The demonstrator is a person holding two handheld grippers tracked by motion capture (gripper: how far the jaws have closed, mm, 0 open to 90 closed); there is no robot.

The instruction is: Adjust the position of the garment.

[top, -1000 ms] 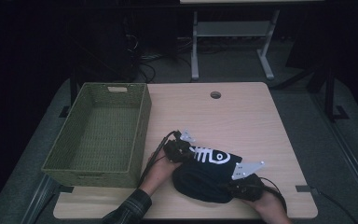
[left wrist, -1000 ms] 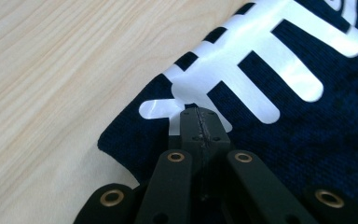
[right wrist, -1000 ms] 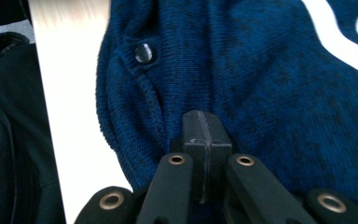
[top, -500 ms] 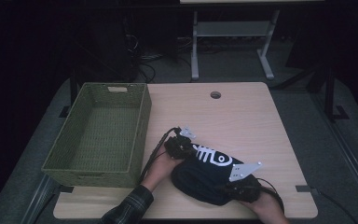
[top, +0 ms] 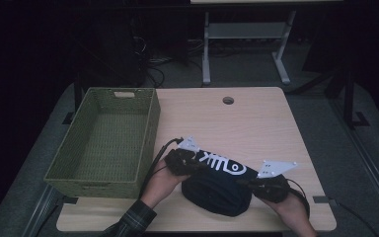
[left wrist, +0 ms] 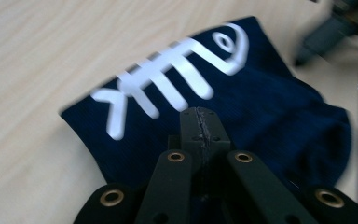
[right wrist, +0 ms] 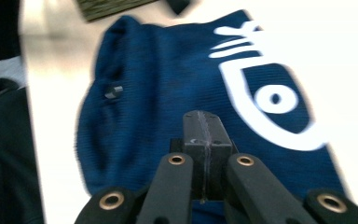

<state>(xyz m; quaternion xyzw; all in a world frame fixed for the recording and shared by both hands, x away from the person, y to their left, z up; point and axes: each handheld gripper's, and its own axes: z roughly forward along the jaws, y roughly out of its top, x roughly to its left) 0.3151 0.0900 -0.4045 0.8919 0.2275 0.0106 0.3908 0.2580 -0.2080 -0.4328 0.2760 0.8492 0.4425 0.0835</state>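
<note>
Navy cloth (top: pixel 217 183) with a white fishbone print lies near the tabletop's (top: pixel 256 123) front edge, beside the green basket (top: pixel 103 143). Left gripper (top: pixel 190 165) and right gripper (top: pixel 256 183) each pinch its fabric, jaws fully closed.

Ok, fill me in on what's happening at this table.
A person works a folded dark blue garment with a white fish-bone print, near the front edge of the wooden table. The left gripper and right gripper, jaws shut, each pinch a side of it. A green woven basket stands to the left with nothing in it.
</note>
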